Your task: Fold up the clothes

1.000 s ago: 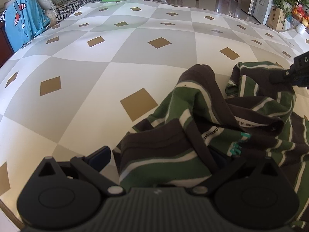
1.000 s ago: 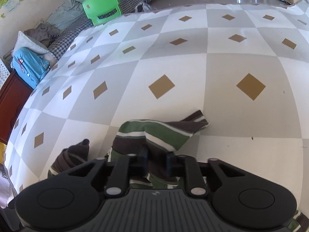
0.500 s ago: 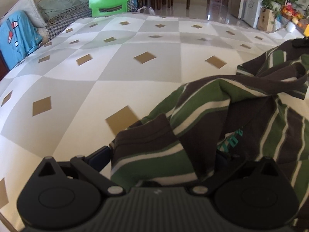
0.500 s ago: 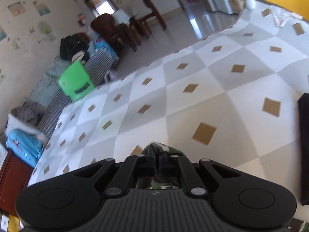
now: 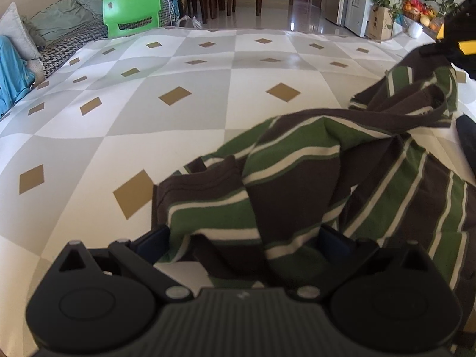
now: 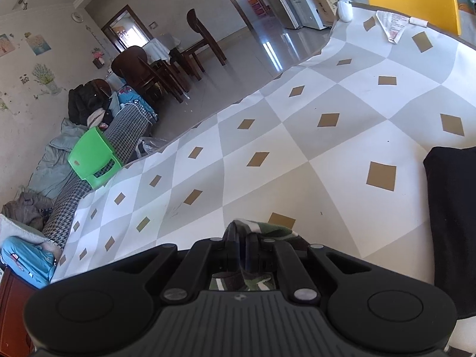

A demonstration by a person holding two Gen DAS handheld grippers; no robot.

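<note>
A shirt [image 5: 297,178] striped green, brown and white lies crumpled on the checkered tablecloth [image 5: 148,136]. In the left wrist view my left gripper [image 5: 241,238] has its jaws wide apart, with a bunch of the shirt's near end lying loosely between the fingers [image 5: 151,238]. My right gripper [image 6: 242,247] is shut on a fold of the shirt [image 6: 267,229]. From the left wrist view the right gripper [image 5: 446,44] appears at the top right, holding the shirt's far end up off the table.
A black folded garment [image 6: 452,223] lies on the table to the right. A green chair [image 6: 92,157] and a sofa with cushions stand past the far edge. A yellow chair [image 6: 413,0] and a folded paper [image 6: 392,26] are at the far right corner.
My right gripper rose and rolled, lifting the shirt's far end off the table. The shirt now stretches between the two grippers. My left gripper shifted slightly, with cloth still between its fingers.
</note>
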